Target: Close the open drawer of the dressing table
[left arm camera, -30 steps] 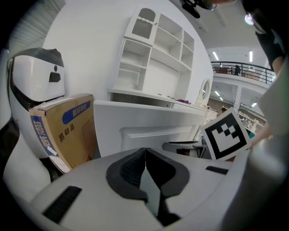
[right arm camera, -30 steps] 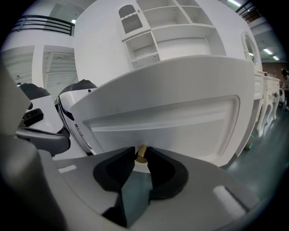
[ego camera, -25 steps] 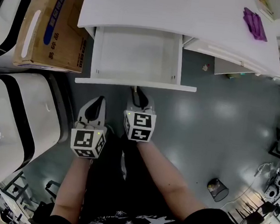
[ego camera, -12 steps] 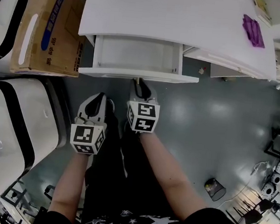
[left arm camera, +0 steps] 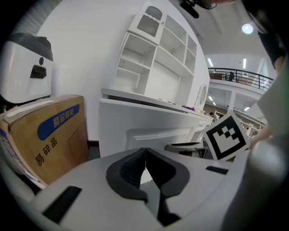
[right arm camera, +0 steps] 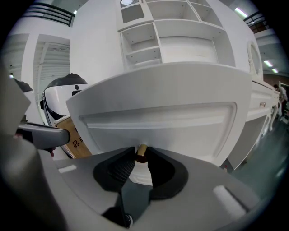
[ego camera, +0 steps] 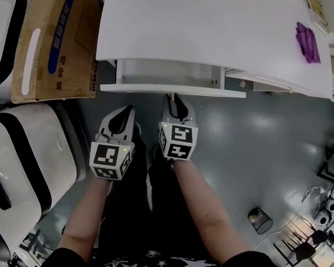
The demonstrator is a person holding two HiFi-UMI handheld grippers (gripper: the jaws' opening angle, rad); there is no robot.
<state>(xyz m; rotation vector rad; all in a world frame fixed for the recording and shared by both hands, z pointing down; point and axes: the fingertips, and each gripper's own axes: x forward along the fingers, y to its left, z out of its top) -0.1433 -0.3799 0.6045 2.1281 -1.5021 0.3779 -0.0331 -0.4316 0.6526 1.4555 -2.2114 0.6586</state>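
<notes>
The white dressing table (ego camera: 213,28) has its drawer (ego camera: 171,90) standing out only a little, with a narrow strip of the inside showing. My right gripper (ego camera: 174,97) is at the middle of the drawer front (right arm camera: 162,122), shut on the small brass knob (right arm camera: 141,153) there. The left gripper (ego camera: 125,110) hangs beside it, a little short of the drawer front and touching nothing. Its jaws (left arm camera: 145,151) are shut and empty, pointing at the table's left side.
A cardboard box (ego camera: 53,35) stands left of the table, and big white-and-black machines (ego camera: 15,161) fill the left side. A purple thing (ego camera: 307,41) lies on the tabletop at the right. A small dark cup (ego camera: 260,220) sits on the grey floor. White shelves (left arm camera: 158,67) rise over the table.
The drawer has slid far into the table, from wide open to a narrow gap. Both grippers moved forward with it, the right one staying on the knob.
</notes>
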